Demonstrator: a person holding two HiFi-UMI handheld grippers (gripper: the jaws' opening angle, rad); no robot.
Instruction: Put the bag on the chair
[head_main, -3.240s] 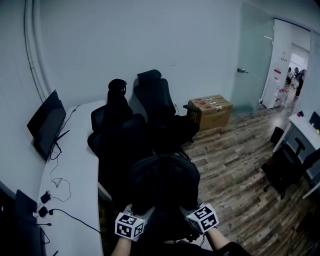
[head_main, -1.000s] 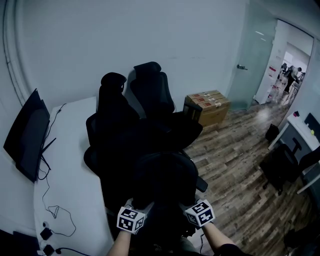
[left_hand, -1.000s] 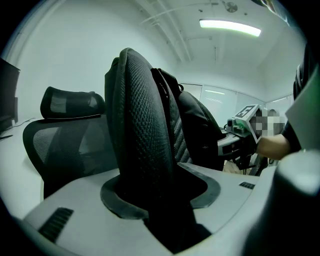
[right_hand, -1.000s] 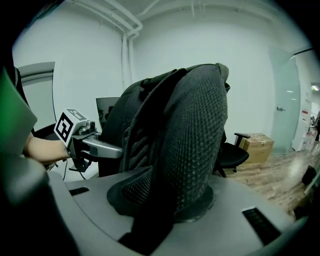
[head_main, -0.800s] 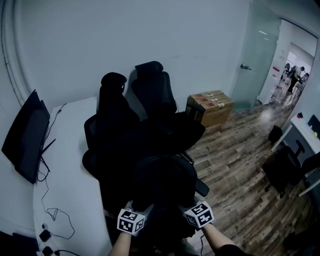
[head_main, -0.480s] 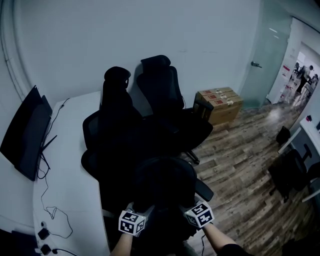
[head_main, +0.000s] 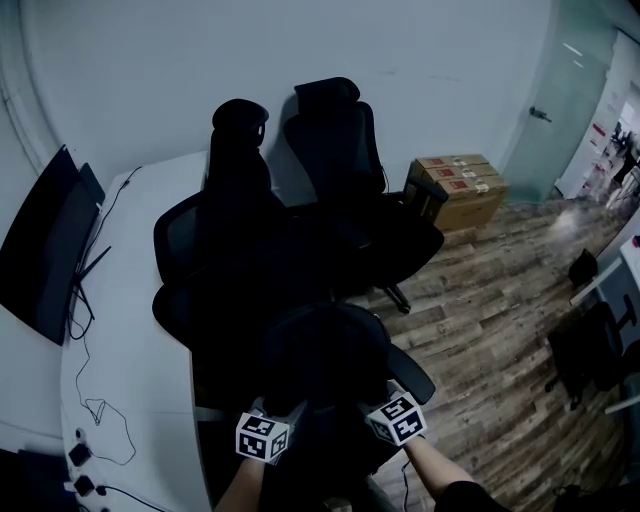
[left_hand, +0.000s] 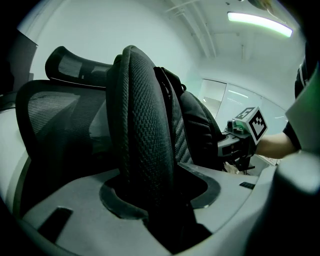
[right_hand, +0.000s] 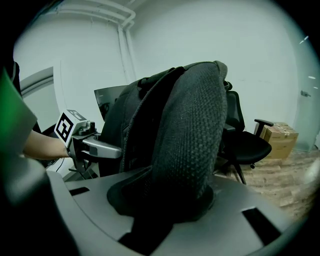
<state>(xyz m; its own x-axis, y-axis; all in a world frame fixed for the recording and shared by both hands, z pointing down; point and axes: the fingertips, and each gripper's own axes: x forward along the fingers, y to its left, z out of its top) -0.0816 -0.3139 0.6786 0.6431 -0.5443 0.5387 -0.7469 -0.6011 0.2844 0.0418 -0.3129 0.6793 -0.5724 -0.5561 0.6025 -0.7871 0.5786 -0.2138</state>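
Observation:
A black backpack (head_main: 325, 375) hangs in front of me, held up by its two padded shoulder straps. My left gripper (head_main: 272, 425) is shut on the left strap (left_hand: 142, 135), which fills the gap between its jaws. The right strap (right_hand: 192, 140) is clamped the same way in my right gripper (head_main: 388, 407). Just beyond the bag stands a black office chair (head_main: 215, 250) with a mesh back (left_hand: 50, 125). A second black chair (head_main: 345, 190) is behind it to the right. Both seats are dark, and the bag hides part of the nearer one.
A white desk (head_main: 130, 340) runs along the left with a dark monitor (head_main: 45, 250) and cables on it. Cardboard boxes (head_main: 460, 190) sit by the wall near a glass door (head_main: 570, 110). Wood floor (head_main: 480, 320) lies to the right, with another dark chair (head_main: 595, 350) at the edge.
Both grippers have carried the bag forward and down toward the nearer chair. The chairs now sit closer beneath me. The grip on both straps is unchanged.

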